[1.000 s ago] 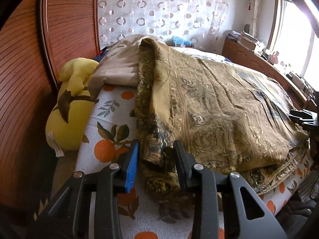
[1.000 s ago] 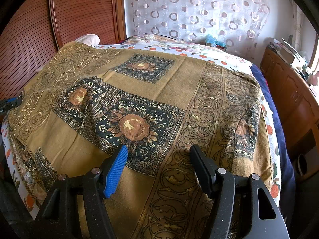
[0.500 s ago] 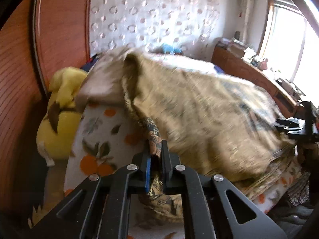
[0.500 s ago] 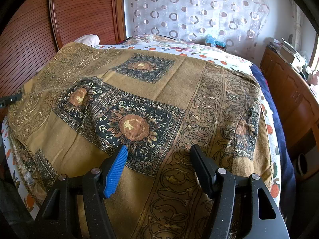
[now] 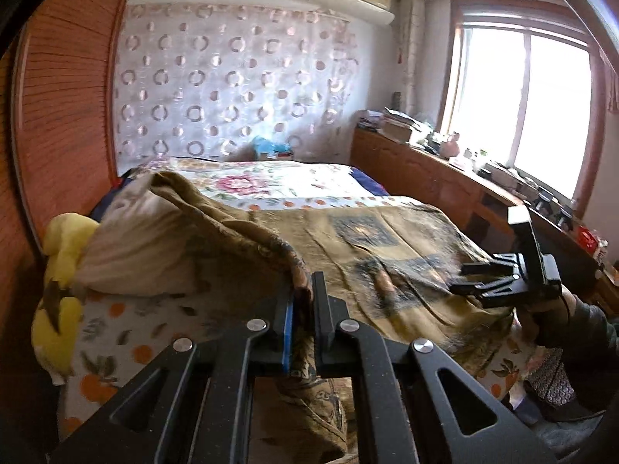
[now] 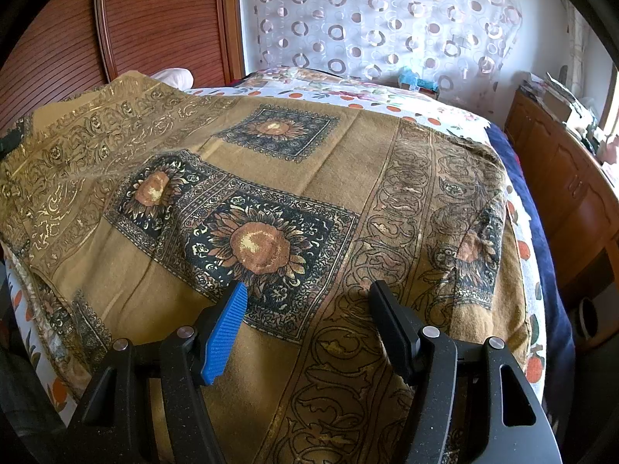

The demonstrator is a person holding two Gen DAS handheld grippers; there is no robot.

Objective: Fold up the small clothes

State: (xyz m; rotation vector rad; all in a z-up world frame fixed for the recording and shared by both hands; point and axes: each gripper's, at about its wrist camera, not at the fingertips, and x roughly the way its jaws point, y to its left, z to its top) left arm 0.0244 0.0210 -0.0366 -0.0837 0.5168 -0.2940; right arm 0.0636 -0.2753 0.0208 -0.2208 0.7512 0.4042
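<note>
- My left gripper (image 5: pixel 301 323) pinches the cloth (image 6: pixel 348 147) edge, raised off the bed (image 5: pixel 116 332)
- My right gripper (image 6: pixel 305 324) gapes, empty, above the cloth's soft, sunflower-patterned middle

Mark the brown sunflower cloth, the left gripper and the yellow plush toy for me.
brown sunflower cloth (image 6: pixel 255 247), right wrist view, on the middle sunflower.
left gripper (image 5: pixel 303 301), left wrist view, between its fingertips, clamped on the cloth's edge.
yellow plush toy (image 5: pixel 65 232), left wrist view, on its upper part.
</note>
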